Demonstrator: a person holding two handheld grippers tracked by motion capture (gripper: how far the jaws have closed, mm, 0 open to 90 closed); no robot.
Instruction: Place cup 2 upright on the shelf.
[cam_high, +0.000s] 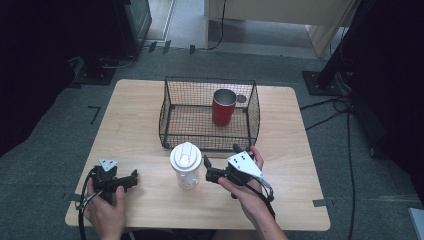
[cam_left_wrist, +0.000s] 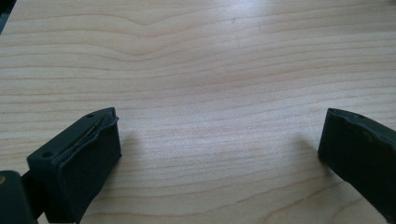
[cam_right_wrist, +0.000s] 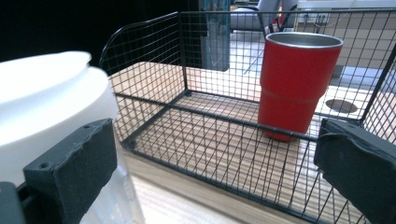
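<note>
The approach step is judged in hand: at lower centre, the white-lidded clear cup (cam_high: 186, 166) is neared by the right gripper (cam_high: 208, 169), jaws apart, so centring and closing are called for, while the left gripper (cam_high: 133, 177) is rested spread.

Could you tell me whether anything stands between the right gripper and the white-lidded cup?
Nothing visible does: the right gripper is open just beside the white-lidded cup, one of its fingers already alongside the cup's wall.

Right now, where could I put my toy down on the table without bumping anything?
The wide bare strips of the table on either side of the wire basket are free. It is crowded at the front middle: the white-lidded cup stands close before the basket, with the right gripper beside it. The left gripper rests at the front left.
</note>
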